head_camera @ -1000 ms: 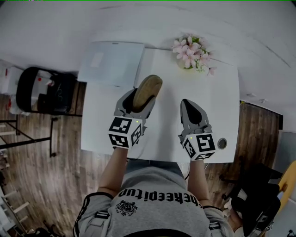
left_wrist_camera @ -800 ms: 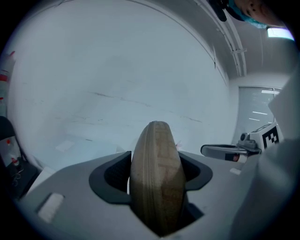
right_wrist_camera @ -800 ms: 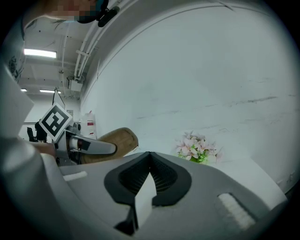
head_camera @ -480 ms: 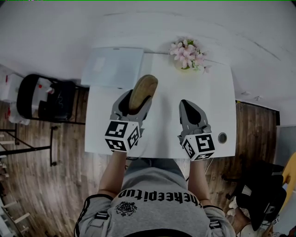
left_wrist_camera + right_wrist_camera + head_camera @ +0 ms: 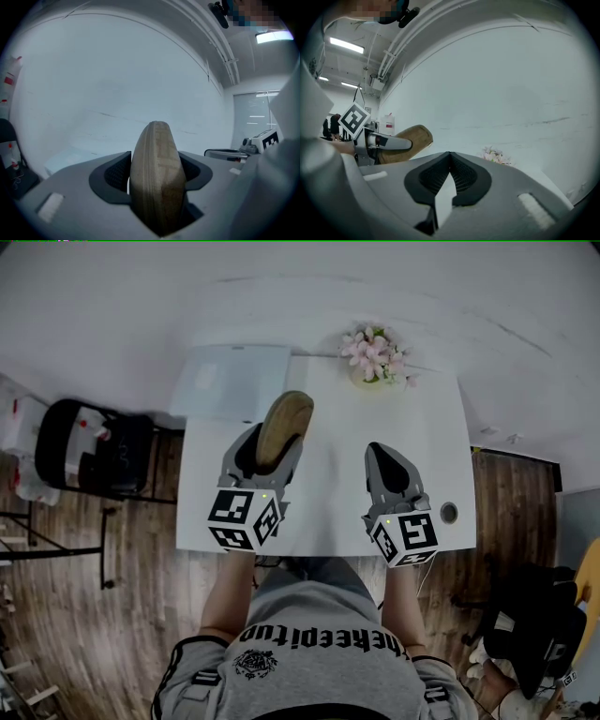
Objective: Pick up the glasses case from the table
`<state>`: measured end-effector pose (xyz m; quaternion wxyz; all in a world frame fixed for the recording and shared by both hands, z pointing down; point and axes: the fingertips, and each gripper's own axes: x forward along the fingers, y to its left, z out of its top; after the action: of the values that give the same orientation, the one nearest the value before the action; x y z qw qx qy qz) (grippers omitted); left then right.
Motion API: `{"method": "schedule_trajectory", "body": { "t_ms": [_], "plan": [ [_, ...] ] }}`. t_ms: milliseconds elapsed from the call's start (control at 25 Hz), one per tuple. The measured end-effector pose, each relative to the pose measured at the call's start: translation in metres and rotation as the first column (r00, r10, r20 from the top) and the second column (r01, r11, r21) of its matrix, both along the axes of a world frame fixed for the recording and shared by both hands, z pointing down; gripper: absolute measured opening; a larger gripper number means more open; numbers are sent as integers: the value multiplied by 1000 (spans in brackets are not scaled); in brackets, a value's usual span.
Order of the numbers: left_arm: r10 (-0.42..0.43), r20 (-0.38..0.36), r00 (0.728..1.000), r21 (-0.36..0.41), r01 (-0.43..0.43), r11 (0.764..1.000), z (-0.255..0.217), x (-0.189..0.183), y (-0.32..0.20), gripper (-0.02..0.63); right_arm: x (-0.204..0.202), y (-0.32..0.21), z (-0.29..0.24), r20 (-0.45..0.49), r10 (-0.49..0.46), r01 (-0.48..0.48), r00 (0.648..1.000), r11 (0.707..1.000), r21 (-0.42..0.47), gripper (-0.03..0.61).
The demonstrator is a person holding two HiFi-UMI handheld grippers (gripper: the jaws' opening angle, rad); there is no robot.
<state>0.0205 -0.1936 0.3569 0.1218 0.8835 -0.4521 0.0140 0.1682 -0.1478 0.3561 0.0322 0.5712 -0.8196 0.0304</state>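
The white table (image 5: pixel 333 451) fills the middle of the head view, over a wooden floor (image 5: pixel 112 615). A pale flat slab (image 5: pixel 230 381) lies just off the table's far left corner, and a black chair (image 5: pixel 89 451) stands beyond the left edge.

The left gripper (image 5: pixel 270 457) is over the table's left half, its jaws clamped on the tan glasses case (image 5: pixel 284 423). The case stands on its narrow edge between the pads, and its rounded end sticks out past the jaw tips toward the far edge. It is held in the air, off the tabletop.

The right gripper (image 5: pixel 378 451) is over the right half, its jaw tips closed together with nothing between them.

A pot of pink flowers (image 5: pixel 377 354) sits at the far edge, right of centre. A small round cable hole (image 5: pixel 449 513) is by the near right corner.
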Motion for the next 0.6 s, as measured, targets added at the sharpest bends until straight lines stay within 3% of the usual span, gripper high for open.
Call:
{"method": "schedule_trajectory", "body": {
  "t_ms": [600],
  "plan": [
    [-12,-31,999,83,14,996,-27,-34,30,298,-22,34,-28,-8,31,-31,999,997,69,2]
  ]
}}
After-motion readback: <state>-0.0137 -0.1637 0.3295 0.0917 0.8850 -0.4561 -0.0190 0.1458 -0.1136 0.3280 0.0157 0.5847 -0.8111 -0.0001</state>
